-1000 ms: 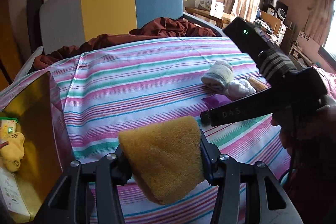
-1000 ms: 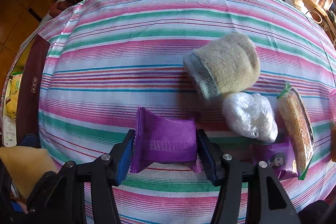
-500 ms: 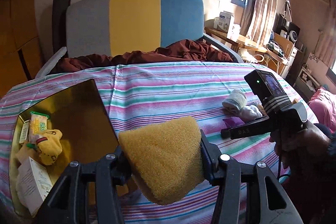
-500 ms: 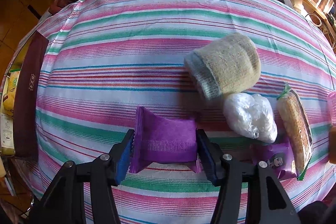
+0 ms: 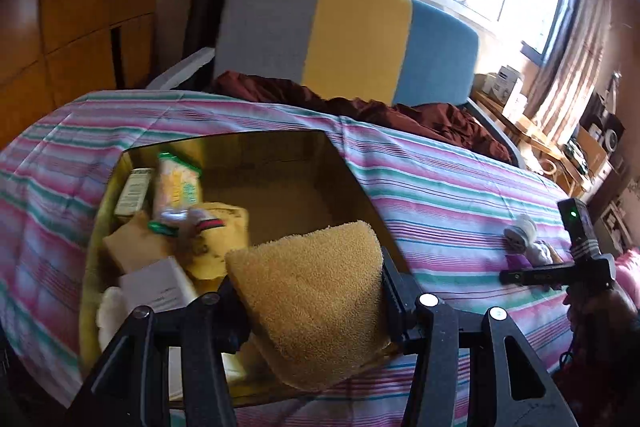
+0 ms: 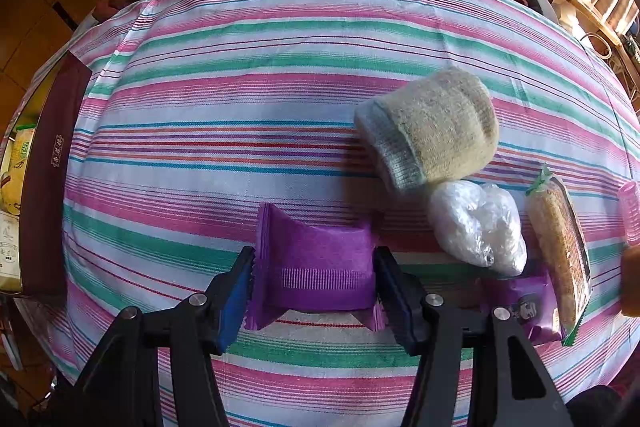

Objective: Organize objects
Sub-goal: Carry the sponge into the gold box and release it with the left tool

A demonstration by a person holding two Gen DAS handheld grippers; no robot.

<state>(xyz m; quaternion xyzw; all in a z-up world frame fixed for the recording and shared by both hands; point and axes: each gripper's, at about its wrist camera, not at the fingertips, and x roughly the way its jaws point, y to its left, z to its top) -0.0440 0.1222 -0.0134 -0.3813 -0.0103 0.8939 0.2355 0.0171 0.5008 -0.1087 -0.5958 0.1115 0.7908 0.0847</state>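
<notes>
**Sponge over the box, purple packet pinched on the bed**

Left wrist view: the left gripper [image 5: 310,301] clamps a yellow sponge [image 5: 312,303] between its jaws, holding it above the near edge of a gold-lined open box [image 5: 288,163] that sits on a striped bedsheet [image 5: 440,187]. Inside the box lie a green-and-yellow snack packet [image 5: 176,183], small cartons [image 5: 134,189] and a yellow pouch [image 5: 218,231], heaped together toward its left side. Far right, a person's hand [image 5: 600,311] grips the right gripper's handle beside a knitted sock roll [image 5: 520,233].

Right wrist view: the right gripper [image 6: 314,275], pointing steeply down, is closed on a purple snack packet [image 6: 316,259], its blue pads [image 6: 234,291] pressing both sides while the packet lies on the sheet. Just beyond to the right sit the cream sock roll [image 6: 430,129], touching a crumpled clear plastic bag [image 6: 478,227], then a long biscuit pack [image 6: 560,243] and a second purple packet [image 6: 520,307]. The box's maroon wall [image 6: 48,187] shows at far left.
</notes>
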